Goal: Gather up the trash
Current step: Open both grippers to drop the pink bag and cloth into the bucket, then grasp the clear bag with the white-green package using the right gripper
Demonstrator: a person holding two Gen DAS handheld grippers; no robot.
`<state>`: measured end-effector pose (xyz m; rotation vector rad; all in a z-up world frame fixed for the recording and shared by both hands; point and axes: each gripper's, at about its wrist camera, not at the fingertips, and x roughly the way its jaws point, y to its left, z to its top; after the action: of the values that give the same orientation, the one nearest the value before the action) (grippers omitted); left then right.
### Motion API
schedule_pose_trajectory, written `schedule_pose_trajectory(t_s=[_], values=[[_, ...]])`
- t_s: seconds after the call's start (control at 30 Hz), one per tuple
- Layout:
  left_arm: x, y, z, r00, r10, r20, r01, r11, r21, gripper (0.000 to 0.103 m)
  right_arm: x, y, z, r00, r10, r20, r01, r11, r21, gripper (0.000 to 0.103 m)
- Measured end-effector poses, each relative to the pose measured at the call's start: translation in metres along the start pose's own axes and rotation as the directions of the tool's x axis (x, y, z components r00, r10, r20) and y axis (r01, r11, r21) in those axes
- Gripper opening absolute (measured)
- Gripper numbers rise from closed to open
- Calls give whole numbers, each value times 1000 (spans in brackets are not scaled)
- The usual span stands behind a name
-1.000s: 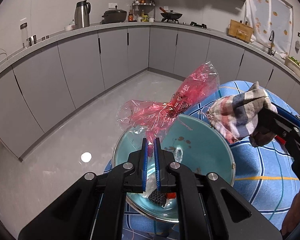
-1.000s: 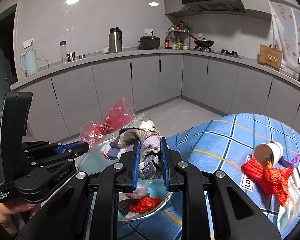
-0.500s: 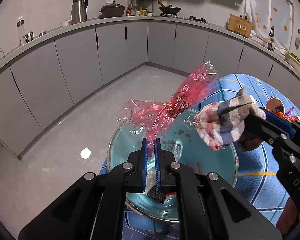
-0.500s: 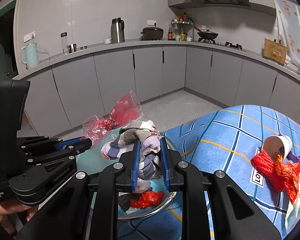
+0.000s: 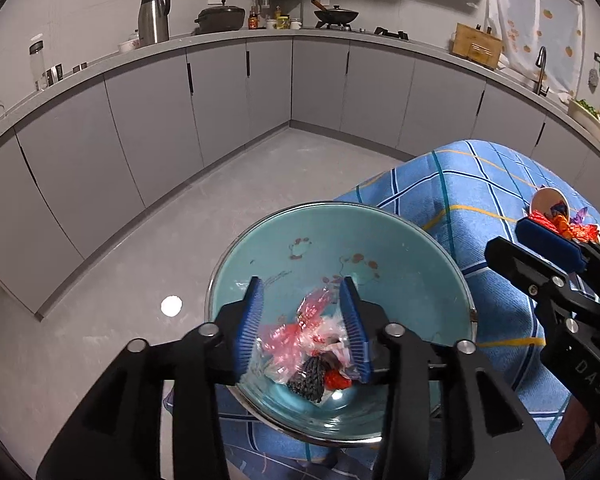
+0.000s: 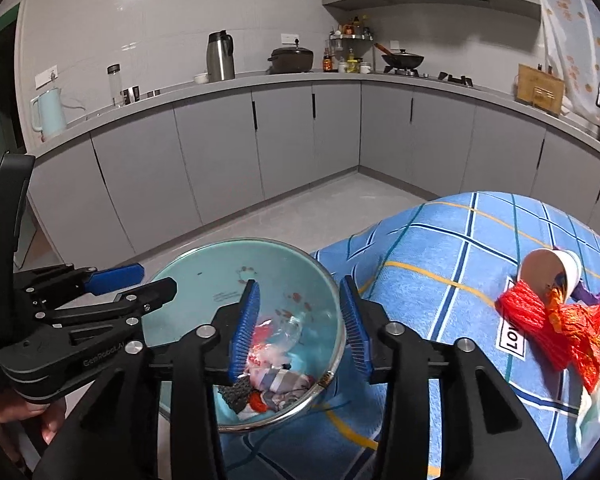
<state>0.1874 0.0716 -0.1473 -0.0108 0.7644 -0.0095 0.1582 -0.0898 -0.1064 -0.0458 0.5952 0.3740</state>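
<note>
A teal bowl [image 5: 400, 248] [image 6: 204, 264] sits at the corner of the blue checked tablecloth. Inside lie the pink plastic wrapper [image 5: 300, 332], a dark mesh piece [image 5: 308, 378], a red scrap [image 6: 256, 402] and the plaid cloth [image 6: 284, 384]. My left gripper [image 5: 304, 328] is open and empty over the bowl. My right gripper [image 6: 296, 324] is open and empty over the bowl's right side. More trash lies on the table at the right: a tipped paper cup [image 6: 548, 272], red mesh [image 6: 528, 312] and an orange wrapper [image 6: 584, 328].
Grey kitchen cabinets [image 6: 284, 140] run along the back with a kettle, pots and a stove on the counter. Grey floor [image 5: 160, 248] lies left of the table. A white label [image 6: 510, 338] lies by the red mesh.
Both grippers have opened. The pink wrapper and the plaid cloth have dropped into the bowl.
</note>
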Motion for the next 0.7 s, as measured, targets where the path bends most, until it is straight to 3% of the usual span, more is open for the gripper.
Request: schedule_pose_trajectory(t_s=[0.13,0.7], values=[[-2,0,0,1000,4,7,-4,1000,-4,50,0,1,-3,1000,-1,-7,1,1000,-3,43],[-9,-12,0,1000,-12,25,12,1000,16,62,-20,-12,-8,1000,-24,8,24,1000,14,52]])
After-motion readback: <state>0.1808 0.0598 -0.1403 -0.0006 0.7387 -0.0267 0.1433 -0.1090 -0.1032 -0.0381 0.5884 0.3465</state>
